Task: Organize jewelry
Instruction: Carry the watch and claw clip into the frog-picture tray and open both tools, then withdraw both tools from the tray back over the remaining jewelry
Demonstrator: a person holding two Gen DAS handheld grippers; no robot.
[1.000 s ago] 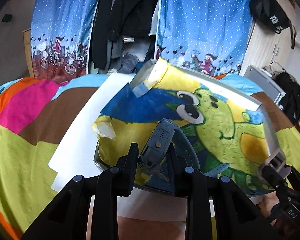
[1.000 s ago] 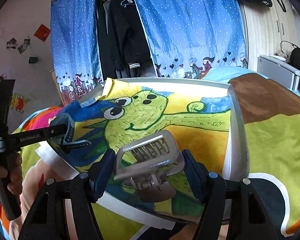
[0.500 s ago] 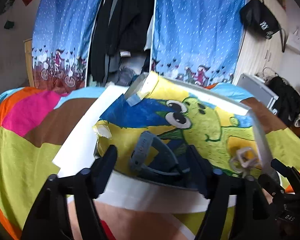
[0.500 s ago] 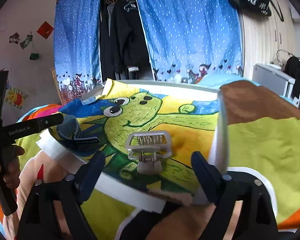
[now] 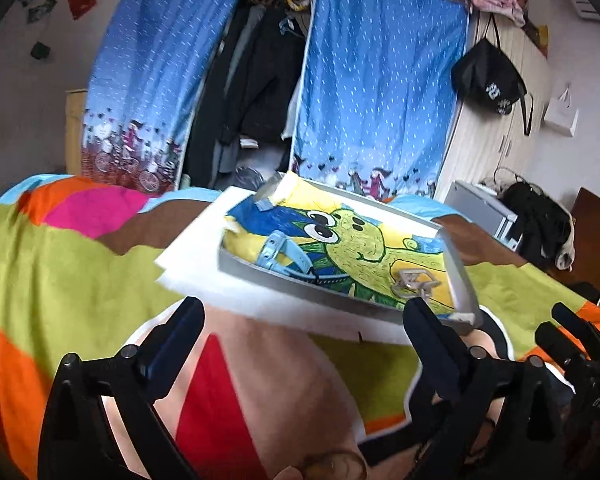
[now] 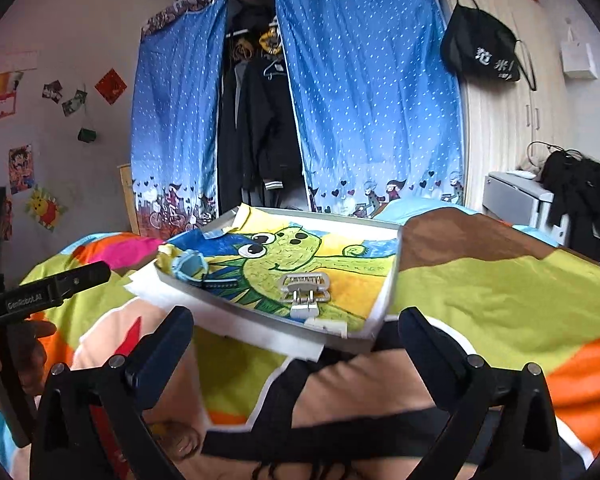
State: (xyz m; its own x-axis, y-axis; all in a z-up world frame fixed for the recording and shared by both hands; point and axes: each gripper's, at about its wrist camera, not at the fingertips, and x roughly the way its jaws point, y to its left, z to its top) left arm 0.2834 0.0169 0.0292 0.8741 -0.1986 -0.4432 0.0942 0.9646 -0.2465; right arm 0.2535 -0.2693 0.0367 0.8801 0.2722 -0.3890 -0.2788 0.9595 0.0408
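Both claws wide apart and empty, held near the tray.

The left claw (image 5: 302,320) and right claw (image 6: 294,330) grip nothing. The tray (image 5: 458,276), lined with a cartoon drawing, sits on a white sheet (image 5: 198,256) on the bed (image 6: 480,292). Inside it, the blue watch strap (image 5: 282,250) lies at the left and the silver hair clip (image 6: 305,292) at the near right, apart from each other.

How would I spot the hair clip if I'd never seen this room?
Find the shallow grey tray on the colourful bedspread, lined with a cartoon drawing of a green creature. The hair clip lies on the tray's near right part, apart from the blue watch strap at the left. It alone is pale silvery, with a toothed jaw and spring hinge.
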